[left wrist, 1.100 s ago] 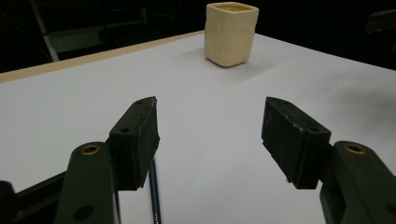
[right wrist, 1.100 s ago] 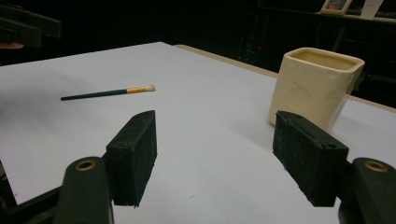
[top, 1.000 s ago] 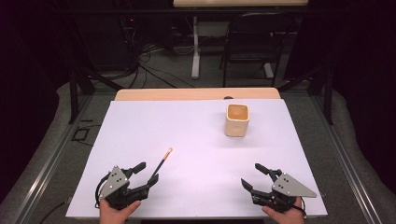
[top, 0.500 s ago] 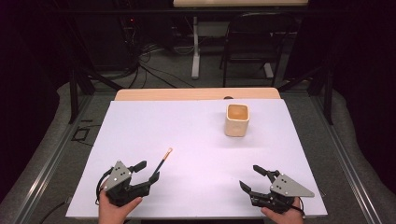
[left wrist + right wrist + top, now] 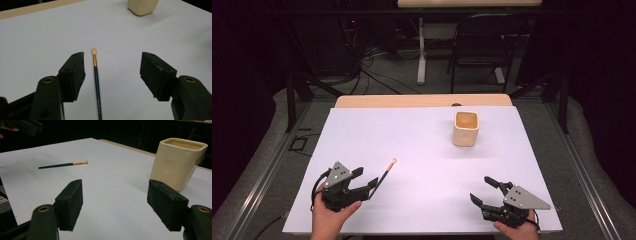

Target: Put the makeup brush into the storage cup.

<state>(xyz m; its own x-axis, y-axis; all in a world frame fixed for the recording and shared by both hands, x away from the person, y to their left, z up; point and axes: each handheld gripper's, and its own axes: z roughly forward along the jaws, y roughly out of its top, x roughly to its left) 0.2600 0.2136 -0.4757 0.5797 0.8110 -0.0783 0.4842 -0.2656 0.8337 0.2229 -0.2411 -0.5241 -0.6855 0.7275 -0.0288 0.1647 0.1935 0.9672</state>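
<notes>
Between the left tongs (image 5: 112, 75), wide apart, lies a paintbrush (image 5: 97, 85).

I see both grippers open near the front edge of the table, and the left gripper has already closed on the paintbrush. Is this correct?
Not quite. The left gripper has not closed on the paintbrush. In the left gripper view its jaws stand wide apart and the brush lies flat on the table between them, nearer one jaw, touching neither. The rest holds: the right gripper is open too, and both sit near the front edge.
</notes>
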